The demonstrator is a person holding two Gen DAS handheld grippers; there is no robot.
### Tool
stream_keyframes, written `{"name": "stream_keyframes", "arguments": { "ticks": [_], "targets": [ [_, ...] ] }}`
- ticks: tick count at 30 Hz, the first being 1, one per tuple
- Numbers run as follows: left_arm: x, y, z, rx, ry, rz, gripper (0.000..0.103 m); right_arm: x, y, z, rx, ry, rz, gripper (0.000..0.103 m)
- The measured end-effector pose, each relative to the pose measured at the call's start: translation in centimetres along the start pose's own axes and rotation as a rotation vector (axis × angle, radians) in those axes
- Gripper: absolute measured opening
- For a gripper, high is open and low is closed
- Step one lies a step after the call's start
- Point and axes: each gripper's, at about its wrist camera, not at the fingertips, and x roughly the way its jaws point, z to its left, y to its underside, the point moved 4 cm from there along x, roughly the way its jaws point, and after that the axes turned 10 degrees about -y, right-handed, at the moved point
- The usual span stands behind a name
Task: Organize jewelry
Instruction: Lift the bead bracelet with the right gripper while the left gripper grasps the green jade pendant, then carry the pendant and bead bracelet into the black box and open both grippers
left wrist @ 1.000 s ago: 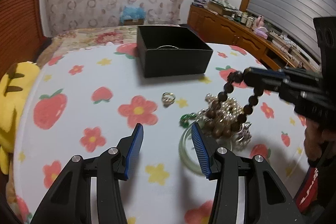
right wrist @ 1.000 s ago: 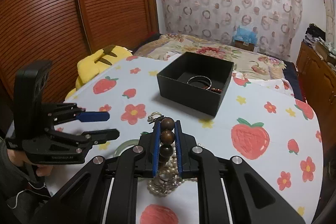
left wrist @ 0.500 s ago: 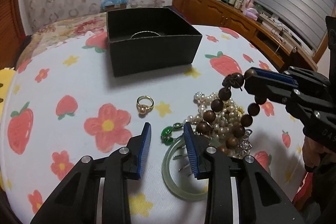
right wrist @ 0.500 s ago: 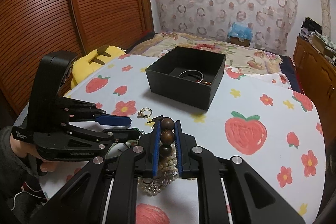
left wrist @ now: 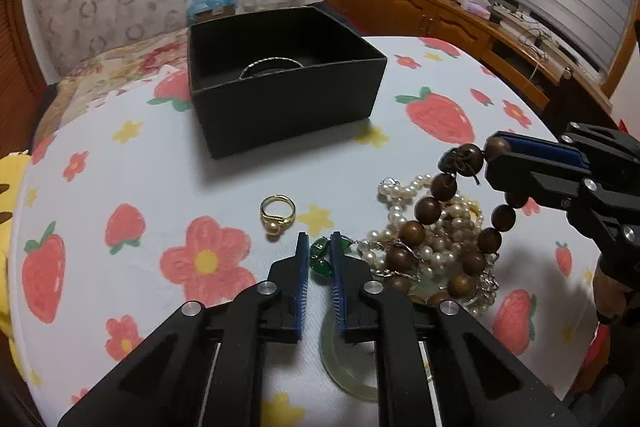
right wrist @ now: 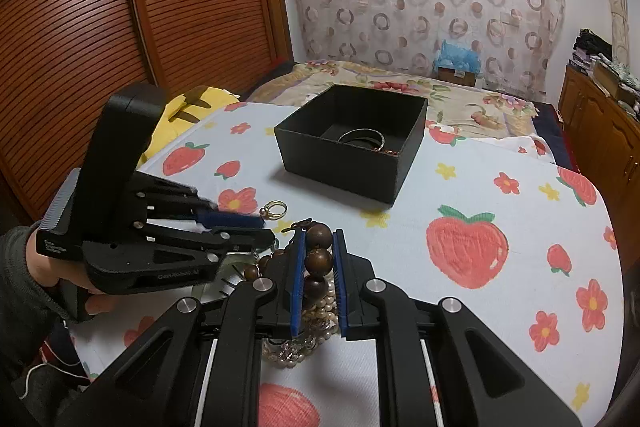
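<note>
My right gripper (right wrist: 318, 241) is shut on a brown wooden bead bracelet (right wrist: 318, 259) and holds it above the jewelry pile; in the left wrist view the bracelet (left wrist: 424, 211) hangs from it over white pearls (left wrist: 404, 199). My left gripper (left wrist: 319, 243) has closed around a green stone piece (left wrist: 320, 261) on the cloth. A gold ring (left wrist: 277, 211) lies just left of it. A pale jade bangle (left wrist: 340, 363) lies under the left fingers. The black box (left wrist: 280, 83) stands behind, with a silver bangle (left wrist: 272, 65) inside.
The table has a white cloth with strawberries and flowers (left wrist: 204, 263). A yellow plush toy (right wrist: 188, 107) sits at the table's left edge. A wooden cabinet (left wrist: 440, 15) stands far right, a bed (right wrist: 400, 83) behind the table.
My left gripper has moved forward and closed its jaws around the green stone piece. My right gripper still holds the bead bracelet, lifted a little.
</note>
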Motion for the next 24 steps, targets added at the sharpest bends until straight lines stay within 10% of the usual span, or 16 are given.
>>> {"name": "stream_keyframes", "arguments": {
  "ticks": [24],
  "targets": [
    [-9.4,-2.7,1.1,-0.053,-0.046,-0.260,0.009,0.1,0.0,0.0,-0.007,0.000,-0.004,0.015]
  ]
}}
